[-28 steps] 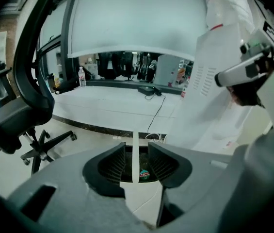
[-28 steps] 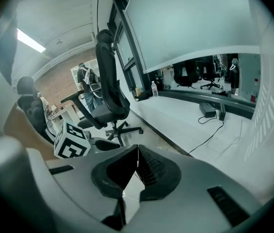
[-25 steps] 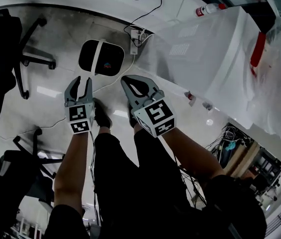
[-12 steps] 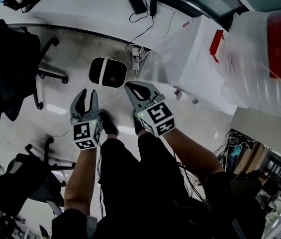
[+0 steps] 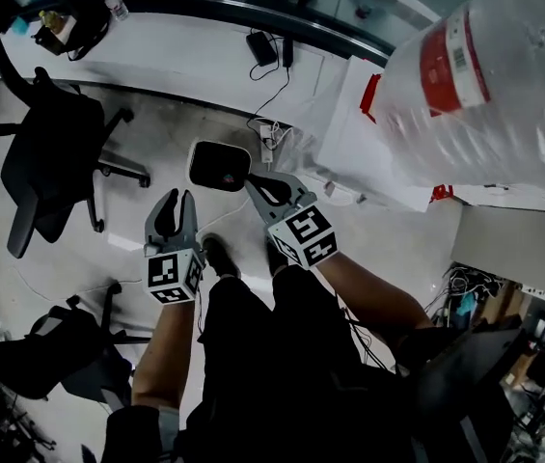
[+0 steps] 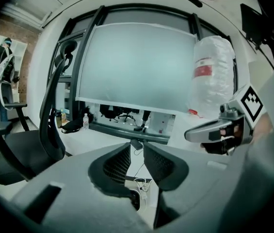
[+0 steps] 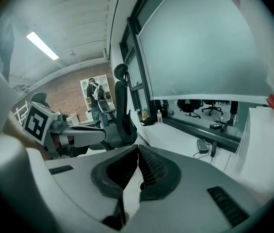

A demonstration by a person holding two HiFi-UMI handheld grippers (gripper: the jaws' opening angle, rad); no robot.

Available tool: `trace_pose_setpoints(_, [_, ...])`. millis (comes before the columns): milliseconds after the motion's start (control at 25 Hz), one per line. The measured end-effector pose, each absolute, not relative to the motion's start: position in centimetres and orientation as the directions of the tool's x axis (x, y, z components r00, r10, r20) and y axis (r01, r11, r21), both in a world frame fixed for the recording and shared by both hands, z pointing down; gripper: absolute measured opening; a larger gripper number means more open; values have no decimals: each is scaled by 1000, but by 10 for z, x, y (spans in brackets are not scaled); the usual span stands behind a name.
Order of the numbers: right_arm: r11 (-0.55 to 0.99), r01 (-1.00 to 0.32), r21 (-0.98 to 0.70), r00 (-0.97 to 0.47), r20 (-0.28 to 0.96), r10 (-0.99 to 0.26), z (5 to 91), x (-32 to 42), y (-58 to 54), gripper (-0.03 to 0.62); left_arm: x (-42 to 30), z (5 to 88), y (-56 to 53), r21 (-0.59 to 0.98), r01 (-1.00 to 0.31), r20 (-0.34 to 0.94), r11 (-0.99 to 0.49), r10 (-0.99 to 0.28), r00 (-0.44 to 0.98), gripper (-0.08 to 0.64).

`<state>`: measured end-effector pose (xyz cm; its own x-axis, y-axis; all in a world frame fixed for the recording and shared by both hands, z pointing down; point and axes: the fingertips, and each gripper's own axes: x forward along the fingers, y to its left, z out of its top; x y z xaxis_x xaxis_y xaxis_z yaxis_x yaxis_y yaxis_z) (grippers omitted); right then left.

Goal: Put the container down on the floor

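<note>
on the floor, near its far edge below the window wall, the black container (image 5: 219,165) lay flat, just beside a white power strip (image 5: 270,135) and apart from both grippers. the left gripper (image 6: 137,148) was closing, its jaws a narrow gap apart with nothing between them. the right gripper (image 7: 137,148) had its jaw tips together and held nothing. a black office chair (image 5: 55,157) stood well to the container's left.

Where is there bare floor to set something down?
Bare floor lies between the office chair and the person's shoes, and again right of the shoes, below the white box. It is crowded around the power strip and its cables, beside the black oval object.
</note>
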<state>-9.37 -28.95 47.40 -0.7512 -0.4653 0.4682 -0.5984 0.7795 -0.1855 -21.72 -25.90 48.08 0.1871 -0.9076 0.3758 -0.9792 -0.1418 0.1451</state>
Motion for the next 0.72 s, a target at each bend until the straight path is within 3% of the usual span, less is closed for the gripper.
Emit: trace_pose_setpoints(720, [806,-576,-135,-785,365,-500,354,-89,-276,6,-207,349,-222,182,-968,239,-170,-948,212,20])
